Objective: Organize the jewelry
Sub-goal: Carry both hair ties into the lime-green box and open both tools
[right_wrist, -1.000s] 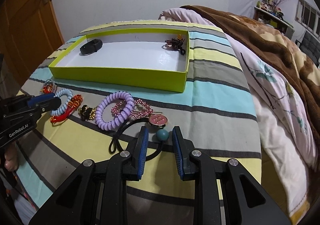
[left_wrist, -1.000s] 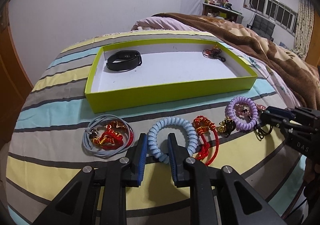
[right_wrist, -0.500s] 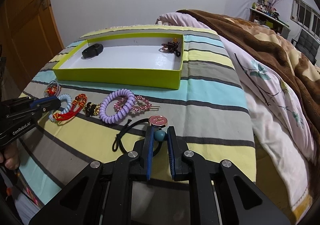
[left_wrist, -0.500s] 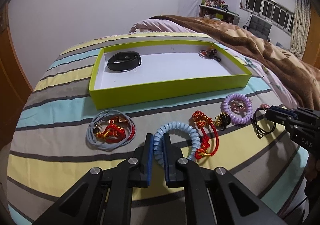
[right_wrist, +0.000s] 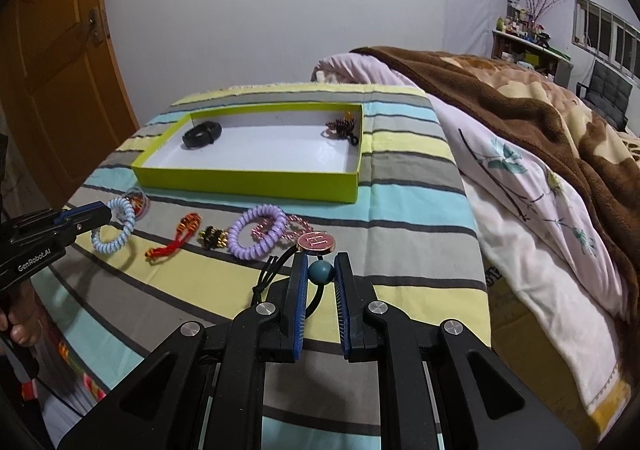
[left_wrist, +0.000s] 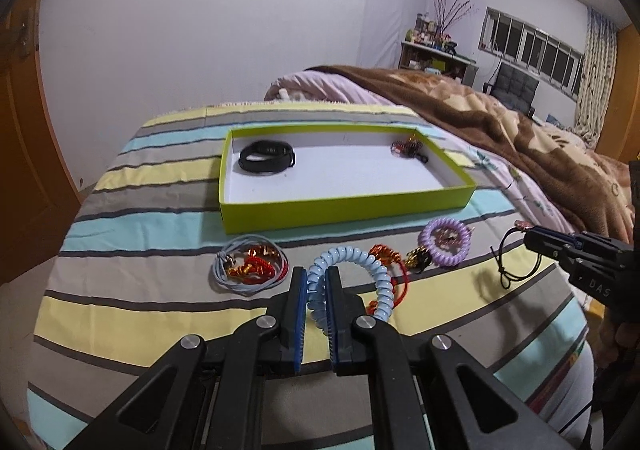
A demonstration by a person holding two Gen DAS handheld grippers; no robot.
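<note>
Jewelry is lying in a loose row on the striped bedspread [left_wrist: 120,258], in front of a shallow lime-green box [left_wrist: 344,206]. The left gripper [left_wrist: 316,282] is clamping a pale blue spiral hair tie [left_wrist: 380,270] between its blue pads; the coil is hanging lifted off the cloth, casting a shadow below it in the right wrist view. The jaws closed on it within the last second. The right gripper [right_wrist: 320,274] is pinching a teal bead [right_wrist: 321,273] strung on a black elastic cord [right_wrist: 272,274], with a round pink charm [right_wrist: 316,241] sitting just past the fingertips.

Between the two grippers, a red-and-gold knotted cord [right_wrist: 178,238], a small black-and-gold piece [right_wrist: 212,238] and a lilac spiral hair tie [right_wrist: 258,232] are resting on the cloth; the lilac coil is touching a pink beaded piece [right_wrist: 296,226]. To the left, a grey cord loop [left_wrist: 240,282] is ringing a red-and-gold bundle [left_wrist: 252,268].

Inside the box, a black wristband [left_wrist: 267,156] is lying at the far left and a dark, reddish ornament [left_wrist: 408,148] at the far right corner, well apart.

A brown blanket [right_wrist: 540,118] is heaped on the right side of the bed. A hand [right_wrist: 20,326] is showing at the left edge of the right wrist view, gripping the left tool's handle.
</note>
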